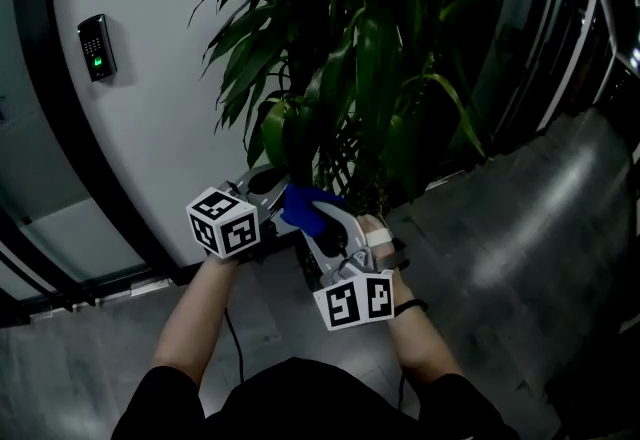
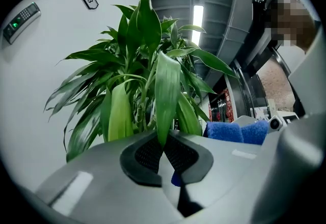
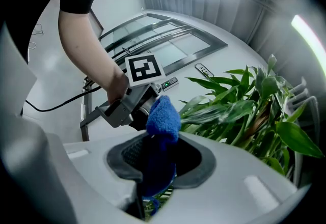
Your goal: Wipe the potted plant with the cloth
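Right gripper [image 3: 153, 167]: clenched on cloth [image 3: 163, 116]. Left gripper [image 2: 164, 154]: pinching leaf [image 2: 167, 95] tip. Risk I see: hard wipe tears leaf.

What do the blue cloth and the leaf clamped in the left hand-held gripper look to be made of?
The cloth looks like soft, matte fabric, probably microfibre or terry, going by its fuzzy looped nap. The leaf looks like live foliage: it is smooth and slightly glossy, with lengthwise veins. An artificial plant can't be ruled out.
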`<state>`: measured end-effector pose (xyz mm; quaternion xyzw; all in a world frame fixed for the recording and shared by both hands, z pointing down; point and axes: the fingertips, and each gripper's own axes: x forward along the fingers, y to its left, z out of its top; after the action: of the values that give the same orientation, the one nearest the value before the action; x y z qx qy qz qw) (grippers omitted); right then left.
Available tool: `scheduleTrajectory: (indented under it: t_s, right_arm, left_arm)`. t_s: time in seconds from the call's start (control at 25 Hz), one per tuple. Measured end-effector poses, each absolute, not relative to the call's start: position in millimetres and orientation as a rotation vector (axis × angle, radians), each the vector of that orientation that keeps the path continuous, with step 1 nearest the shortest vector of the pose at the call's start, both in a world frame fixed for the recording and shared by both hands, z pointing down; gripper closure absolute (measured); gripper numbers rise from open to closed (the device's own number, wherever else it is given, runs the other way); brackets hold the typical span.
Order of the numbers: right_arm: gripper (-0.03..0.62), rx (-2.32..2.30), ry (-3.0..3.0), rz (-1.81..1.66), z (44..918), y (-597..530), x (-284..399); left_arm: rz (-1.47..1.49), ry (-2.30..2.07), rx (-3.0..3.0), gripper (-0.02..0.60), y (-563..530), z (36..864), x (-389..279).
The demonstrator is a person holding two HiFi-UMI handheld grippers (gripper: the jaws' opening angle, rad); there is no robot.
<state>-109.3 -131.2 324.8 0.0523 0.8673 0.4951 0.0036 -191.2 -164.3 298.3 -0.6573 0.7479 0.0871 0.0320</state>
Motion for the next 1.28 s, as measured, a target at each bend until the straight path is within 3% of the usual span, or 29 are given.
scheduleTrajectory:
  t_s: [1.28]
  right_arm:
    - [0.484, 0.388, 2.826, 1.482, 407, -140, -73]
  left_arm:
    - [0.285, 2.586, -1.901, 0.575, -143, 375, -174]
